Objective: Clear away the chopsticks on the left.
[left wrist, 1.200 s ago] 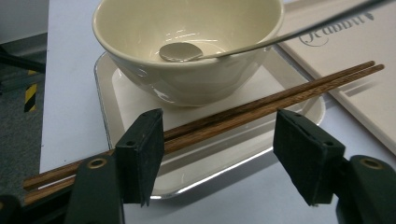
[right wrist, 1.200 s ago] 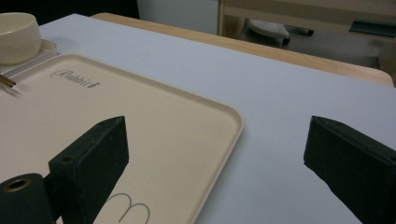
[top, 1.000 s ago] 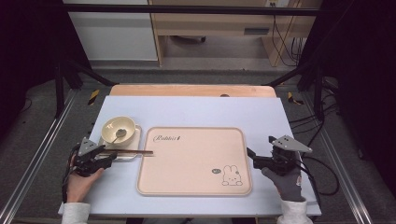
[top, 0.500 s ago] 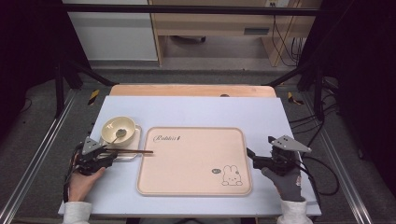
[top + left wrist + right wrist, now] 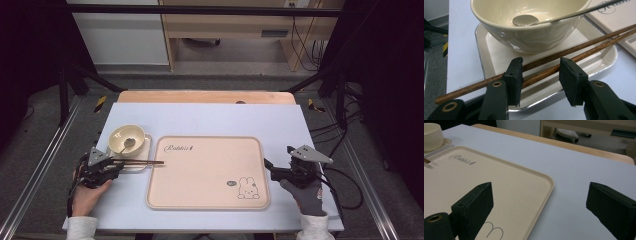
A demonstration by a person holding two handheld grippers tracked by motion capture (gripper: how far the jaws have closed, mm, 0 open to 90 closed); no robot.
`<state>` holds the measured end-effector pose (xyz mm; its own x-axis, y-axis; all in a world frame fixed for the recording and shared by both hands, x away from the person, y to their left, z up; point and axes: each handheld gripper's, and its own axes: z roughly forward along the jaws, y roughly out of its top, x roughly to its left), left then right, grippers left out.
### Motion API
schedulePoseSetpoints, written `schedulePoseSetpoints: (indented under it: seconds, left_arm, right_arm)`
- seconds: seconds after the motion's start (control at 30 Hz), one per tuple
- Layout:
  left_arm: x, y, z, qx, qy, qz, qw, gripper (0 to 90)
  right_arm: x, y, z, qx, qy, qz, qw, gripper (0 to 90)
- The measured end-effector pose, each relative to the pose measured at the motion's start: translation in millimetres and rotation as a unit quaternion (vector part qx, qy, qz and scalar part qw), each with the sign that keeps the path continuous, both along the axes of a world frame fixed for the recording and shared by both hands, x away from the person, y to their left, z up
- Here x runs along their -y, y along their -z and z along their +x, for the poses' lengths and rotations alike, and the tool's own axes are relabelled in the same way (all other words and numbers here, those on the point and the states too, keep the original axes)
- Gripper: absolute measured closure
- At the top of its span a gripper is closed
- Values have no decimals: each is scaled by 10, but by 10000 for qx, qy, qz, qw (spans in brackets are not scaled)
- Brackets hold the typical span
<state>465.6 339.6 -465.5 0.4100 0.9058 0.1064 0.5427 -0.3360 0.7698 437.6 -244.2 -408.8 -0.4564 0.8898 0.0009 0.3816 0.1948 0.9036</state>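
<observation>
Left tongs (image 5: 540,75) have been closing around the chopsticks (image 5: 564,53) beside the bowl (image 5: 529,25) — not yet pinched; next, clamp and lift. Right tongs (image 5: 544,207) released.

Pair of brown wooden chopsticks (image 5: 564,56), side by side, lying flat across near rim of small cream dish (image 5: 599,62), tips pointing 3 o'clock onto tray (image 5: 210,172).

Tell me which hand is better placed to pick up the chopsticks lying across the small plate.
Left. The left gripper already straddles the chopsticks on the small plate, and its jaws have just been closing around them without yet pinching. The right gripper sits open at the far edge of the tray.
</observation>
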Motion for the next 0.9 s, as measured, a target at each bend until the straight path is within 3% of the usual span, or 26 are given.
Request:
schedulePoseSetpoints:
  seconds: [0.4, 0.9]
  left_arm:
    - [-9, 14, 23, -90, 111, -99, 9998, 504]
    - [15, -1, -21, -88, 158, 69, 9998, 637]
  right_arm:
    - [-12, 14, 9, -19, 2, -42, 10000, 75]
    - [-6, 9, -1, -8, 22, -64, 10000, 76]
